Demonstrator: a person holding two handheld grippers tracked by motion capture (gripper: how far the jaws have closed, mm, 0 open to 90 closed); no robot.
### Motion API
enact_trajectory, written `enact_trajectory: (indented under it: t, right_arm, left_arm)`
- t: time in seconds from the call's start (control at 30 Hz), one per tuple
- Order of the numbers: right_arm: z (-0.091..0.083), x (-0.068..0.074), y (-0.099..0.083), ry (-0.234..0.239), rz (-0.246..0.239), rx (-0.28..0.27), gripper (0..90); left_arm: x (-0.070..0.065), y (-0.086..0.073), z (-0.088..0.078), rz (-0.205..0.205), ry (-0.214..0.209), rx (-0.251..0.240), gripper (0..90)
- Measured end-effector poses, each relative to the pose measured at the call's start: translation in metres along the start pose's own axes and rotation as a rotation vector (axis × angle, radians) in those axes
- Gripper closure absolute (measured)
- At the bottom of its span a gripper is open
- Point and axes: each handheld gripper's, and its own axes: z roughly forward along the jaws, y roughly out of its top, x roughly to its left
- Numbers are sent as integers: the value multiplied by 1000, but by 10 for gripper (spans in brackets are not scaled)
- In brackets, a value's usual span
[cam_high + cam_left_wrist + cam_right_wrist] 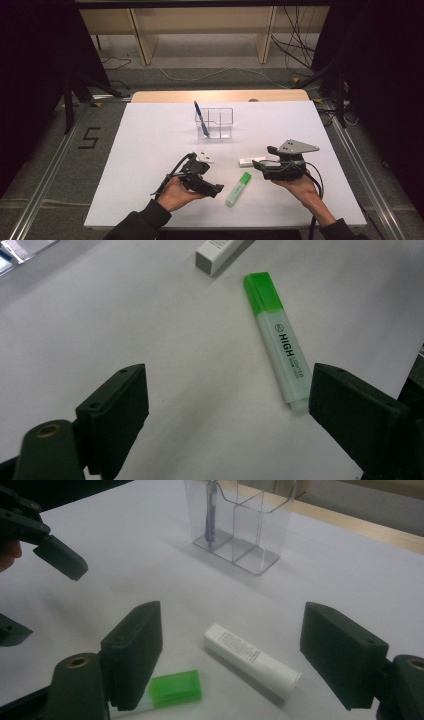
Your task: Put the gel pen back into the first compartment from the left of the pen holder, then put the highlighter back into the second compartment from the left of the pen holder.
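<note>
One green highlighter lies on the counter between two grippers, left and right, both fingers spread, holding nothing; one white tube nearby; one blue pen in one clear organizer.

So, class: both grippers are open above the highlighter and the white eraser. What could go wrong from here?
1. The left gripper and right gripper aim toward neighbouring items and might collide.
2. The green highlighter lies partly beside one jaw, so closing could nudge it away.
3. The clear organiser holding a blue pen looks light; dropping items in might tip it.
</note>
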Motion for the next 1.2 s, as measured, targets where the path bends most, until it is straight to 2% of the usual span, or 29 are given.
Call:
enact_trajectory:
  t: [0.17,0.33,0.57,0.8,0.97,1.17,1.2]
  right_arm:
    - [-3,0,-1,6,2,-1,257]
    - [-4,0,-4,8,3,1,248]
    - [-9,-2,-6,0,7,3,243]
    - [-10,-4,-6,-7,14,-6,243]
    - [-10,-4,-6,-5,12,1,242]
    - [-12,-5,-8,-14,19,-6,242]
    - [-13,-6,-7,-16,17,-3,242]
  left_arm:
    - [-4,4,7,16,-9,11,159]
    - [-7,7,14,8,-36,41,160]
    - [-9,11,22,13,-34,77,160]
    - [-14,15,29,42,-21,98,161]
    - [-17,18,33,38,-20,106,163]
    - [-23,24,38,65,-19,126,168]
    - [-24,25,39,58,-23,127,169]
